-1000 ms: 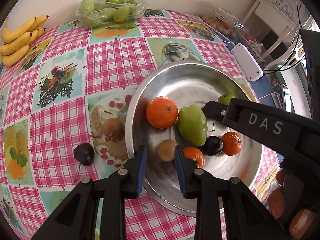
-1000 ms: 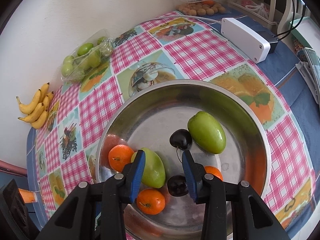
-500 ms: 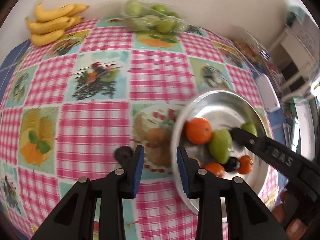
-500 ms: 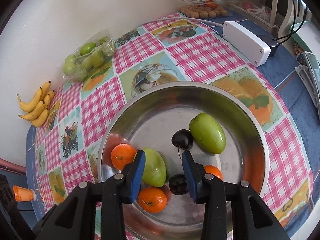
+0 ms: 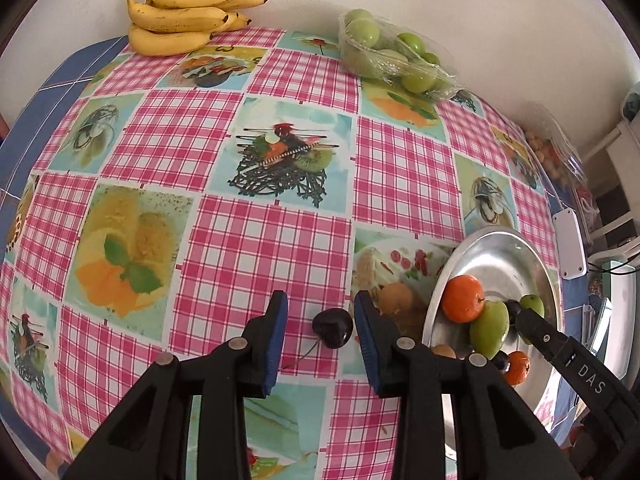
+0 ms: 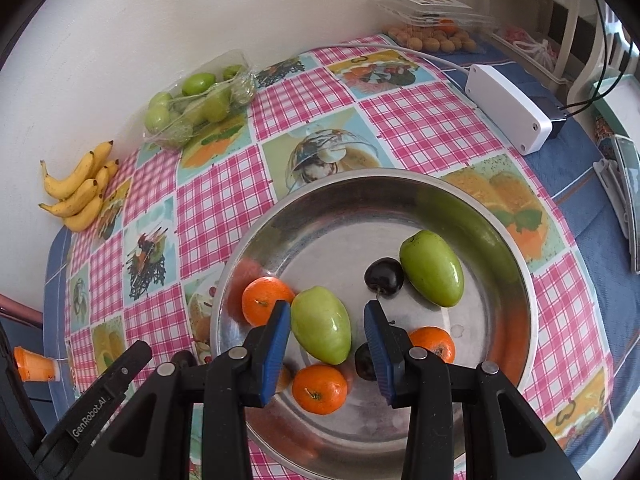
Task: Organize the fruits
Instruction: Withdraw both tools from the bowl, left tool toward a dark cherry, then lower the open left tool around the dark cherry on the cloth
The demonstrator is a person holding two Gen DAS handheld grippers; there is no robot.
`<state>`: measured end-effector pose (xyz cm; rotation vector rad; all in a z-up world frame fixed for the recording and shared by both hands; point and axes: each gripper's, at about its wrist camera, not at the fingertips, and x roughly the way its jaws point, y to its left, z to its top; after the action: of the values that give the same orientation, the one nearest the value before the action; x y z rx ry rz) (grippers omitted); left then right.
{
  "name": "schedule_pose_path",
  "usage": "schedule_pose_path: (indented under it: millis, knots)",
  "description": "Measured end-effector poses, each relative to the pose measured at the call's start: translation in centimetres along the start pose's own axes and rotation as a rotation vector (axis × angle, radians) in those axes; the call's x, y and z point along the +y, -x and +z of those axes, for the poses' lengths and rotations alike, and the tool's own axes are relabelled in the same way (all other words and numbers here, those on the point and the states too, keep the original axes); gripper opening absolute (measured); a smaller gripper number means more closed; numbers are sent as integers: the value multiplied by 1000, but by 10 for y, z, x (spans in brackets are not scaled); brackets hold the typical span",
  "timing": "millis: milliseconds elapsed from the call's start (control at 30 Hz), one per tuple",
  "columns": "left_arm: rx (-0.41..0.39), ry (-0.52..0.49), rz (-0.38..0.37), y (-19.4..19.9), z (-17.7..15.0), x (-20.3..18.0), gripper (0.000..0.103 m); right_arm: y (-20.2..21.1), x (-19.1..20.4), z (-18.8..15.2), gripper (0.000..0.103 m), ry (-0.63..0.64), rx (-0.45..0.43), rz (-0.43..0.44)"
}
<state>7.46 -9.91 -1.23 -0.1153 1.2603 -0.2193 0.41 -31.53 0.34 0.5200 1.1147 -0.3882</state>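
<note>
1. Left tongs [image 5: 320, 320] moved off the bowl [image 5: 496, 248] onto the checked cloth; its jaws have just been opening and now stand apart around a dark cherry [image 5: 333, 327], pads not touching it.
2. Cherry lies on the surface, stem trailing toward the camera, just left of the bowl rim.
3. Right tongs [image 6: 327, 330] barely shifted: open, nothing gripped, over the bowl above a green fruit [image 6: 321, 324].
4. Bowl contents: three tangerines, two green fruits, two cherries.
5. Far edge by the wall: bananas [image 5: 188, 16], wrapped tray of green fruit [image 5: 394, 56].
</note>
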Motion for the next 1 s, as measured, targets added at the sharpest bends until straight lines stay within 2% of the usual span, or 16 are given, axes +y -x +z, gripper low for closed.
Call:
schedule_pose_path:
  millis: [33, 100, 167, 233, 333, 400, 533, 600, 767, 900, 1000]
  knots:
    - [3, -1, 3, -1, 0, -1, 41, 0, 1, 0, 41, 5, 1, -3]
    - [9, 0, 15, -2, -1, -1, 58, -1, 2, -1, 47, 11, 4, -5]
    - [16, 1, 29, -3, -2, -1, 64, -3, 4, -1, 60, 23, 6, -17]
    - [22, 2, 39, -4, -2, 1, 66, -3, 6, -2, 61, 36, 5, -28]
    - [28, 21, 62, -7, -2, 5, 69, -6, 8, -2, 68, 52, 11, -30]
    - [30, 44, 89, -8, -2, 9, 80, -8, 9, -3, 69, 64, 17, -35]
    - [14, 58, 126, -8, -2, 15, 81, -13, 12, -5, 79, 81, 23, -47]
    - [4, 58, 141, -7, -2, 17, 86, -14, 13, -5, 80, 90, 20, -51]
    - [-6, 58, 149, -6, -1, 18, 88, -15, 16, -6, 90, 107, 16, -49]
    - [-12, 64, 160, -6, -2, 19, 90, -15, 17, -6, 91, 115, 13, -46]
    - [-21, 72, 163, -5, -1, 20, 91, -15, 17, -6, 100, 120, 11, -46]
